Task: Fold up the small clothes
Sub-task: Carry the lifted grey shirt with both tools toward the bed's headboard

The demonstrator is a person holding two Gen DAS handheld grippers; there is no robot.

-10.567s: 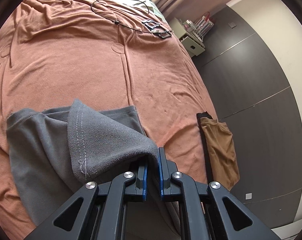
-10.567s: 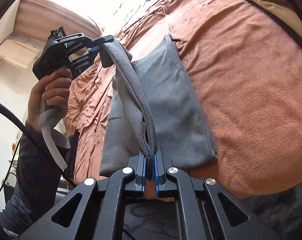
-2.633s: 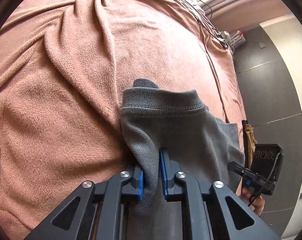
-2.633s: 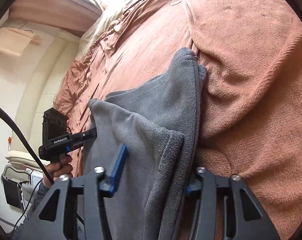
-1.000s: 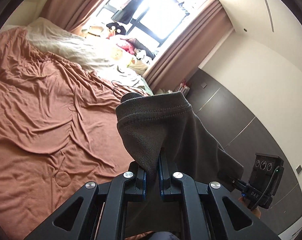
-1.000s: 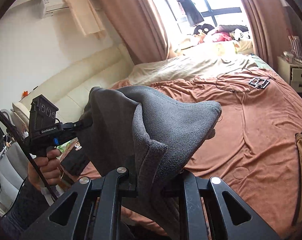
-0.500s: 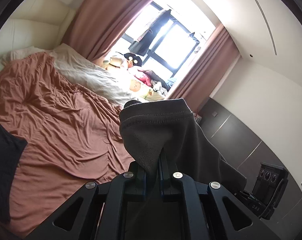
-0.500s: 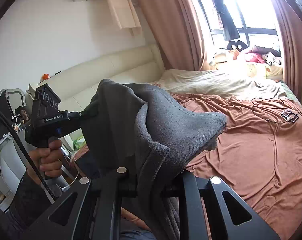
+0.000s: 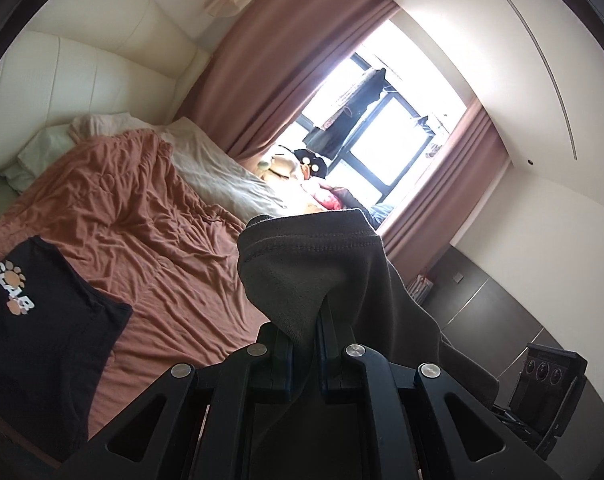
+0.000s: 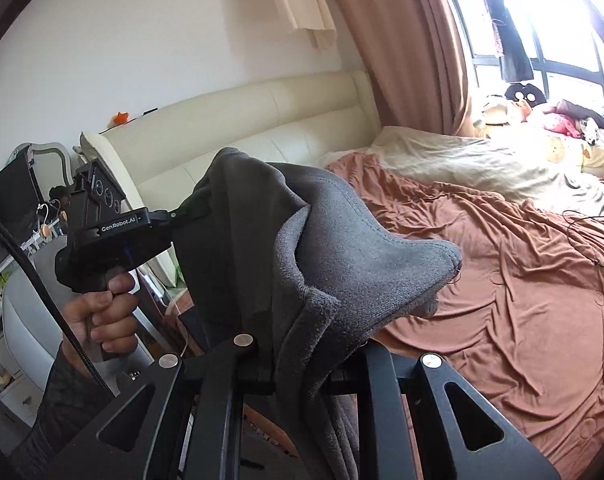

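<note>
A folded grey fleece garment [image 9: 314, 276] hangs in the air between both grippers, lifted off the bed. My left gripper [image 9: 305, 336] is shut on one bunched corner of it. In the right wrist view the same garment [image 10: 342, 264] drapes over my right gripper [image 10: 302, 364], which is shut on a thick fold; its fingertips are buried in the cloth. The left gripper's body [image 10: 113, 232], held by a hand [image 10: 101, 316], shows at the left of that view, clamped on the garment's far edge. A black T-shirt with an orange print [image 9: 41, 332] lies flat on the brown blanket [image 9: 141, 232].
The bed's brown blanket [image 10: 522, 300] is rumpled, with a beige sheet [image 10: 482, 164] and soft toys by the window. A cream padded headboard [image 10: 261, 128] runs behind. A black cable [image 10: 590, 240] lies on the far right of the bed. Dark wall panels [image 9: 502, 308] stand at the right.
Both grippers have carried the grey garment sideways toward the head of the bed. The views swung left: the headboard and the black T-shirt have come into sight.
</note>
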